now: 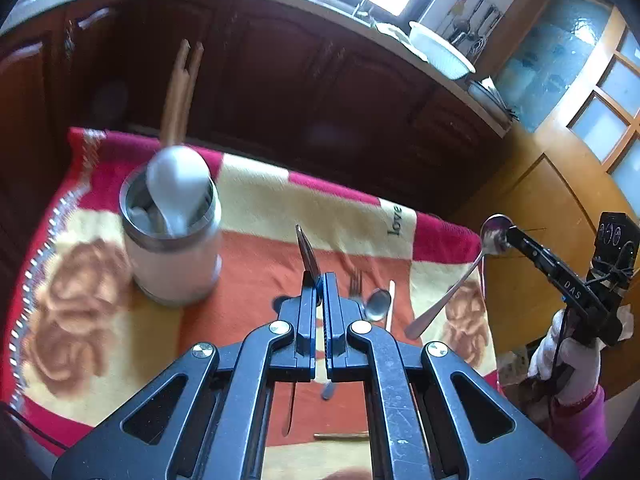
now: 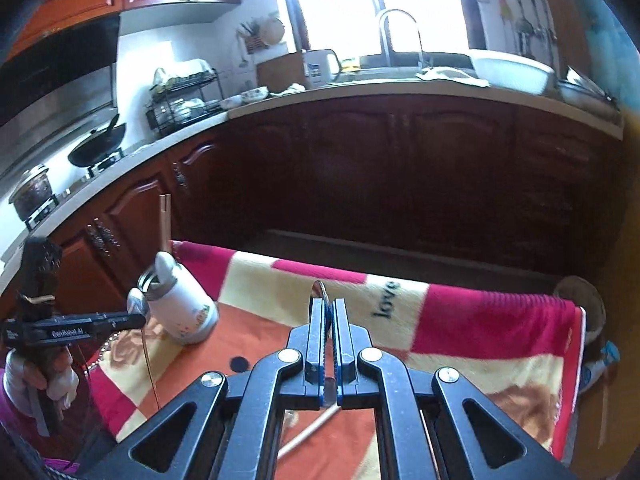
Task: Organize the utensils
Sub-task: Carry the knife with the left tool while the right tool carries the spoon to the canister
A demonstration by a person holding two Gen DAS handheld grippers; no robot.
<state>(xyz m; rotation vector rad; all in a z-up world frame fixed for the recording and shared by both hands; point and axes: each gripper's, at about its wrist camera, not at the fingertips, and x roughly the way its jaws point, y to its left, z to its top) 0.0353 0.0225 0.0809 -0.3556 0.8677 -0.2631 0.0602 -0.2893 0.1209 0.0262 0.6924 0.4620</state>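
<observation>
A white utensil holder [image 1: 172, 256] [image 2: 188, 316] with a metal rim stands on the red and yellow blanket [image 1: 256, 208]. It holds a white ceramic spoon [image 1: 178, 184] and wooden chopsticks [image 1: 180, 88]. My left gripper [image 1: 320, 280] [image 2: 138, 320] is shut on a metal spoon [image 1: 307, 252] [image 2: 135, 301], seen edge-on, whose handle hangs down. To the right of the blanket, my right gripper [image 2: 328, 304] [image 1: 510, 236] is shut on another metal spoon [image 1: 495, 234] [image 2: 319, 292] lifted above the blanket. A fork [image 1: 355, 284] and a small spoon [image 1: 378, 304] lie on the blanket.
A pale stick [image 1: 391, 304] and a wooden chopstick [image 2: 308, 432] also lie on the blanket. Dark wooden cabinets [image 2: 400, 168] and a counter with a sink and a white basin [image 2: 512, 68] run behind. A gloved hand [image 1: 568, 360] holds the right gripper.
</observation>
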